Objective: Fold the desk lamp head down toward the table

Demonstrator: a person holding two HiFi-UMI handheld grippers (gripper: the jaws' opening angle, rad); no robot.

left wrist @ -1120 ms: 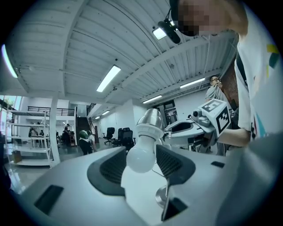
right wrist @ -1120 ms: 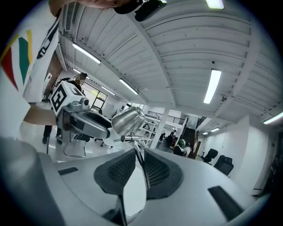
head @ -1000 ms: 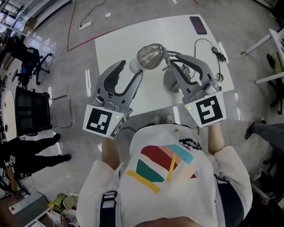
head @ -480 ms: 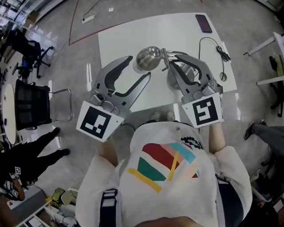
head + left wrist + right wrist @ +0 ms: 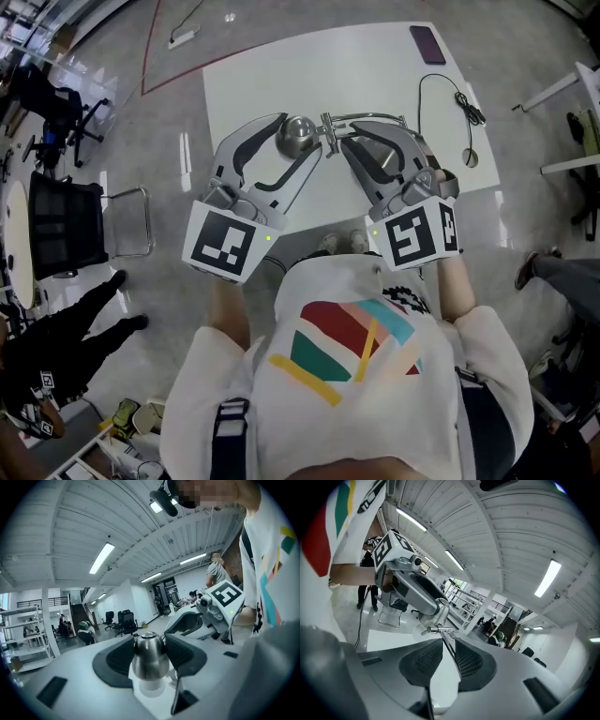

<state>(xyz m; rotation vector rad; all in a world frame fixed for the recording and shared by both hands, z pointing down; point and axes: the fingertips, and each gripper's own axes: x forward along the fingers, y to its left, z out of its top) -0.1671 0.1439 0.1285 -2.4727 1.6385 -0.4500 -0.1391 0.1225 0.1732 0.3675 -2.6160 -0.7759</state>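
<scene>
Left gripper (image 5: 302, 137) clamps the lamp head (image 5: 150, 658), right gripper (image 5: 447, 645) pinches the lamp arm (image 5: 366, 116). Hold the arm steady and tilt the head down slowly

Lamp head (image 5: 150, 657), arm (image 5: 451, 653) – polished metal, glossy; table (image 5: 281, 70) – white, matt, smooth

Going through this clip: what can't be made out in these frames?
Lamp base: head view, covered by the right gripper; neither gripper view shows it.
Round piece at the end of the cable: head view, too small to identify.
Dark flat thing on the table, far corner: head view, too small to name.
</scene>
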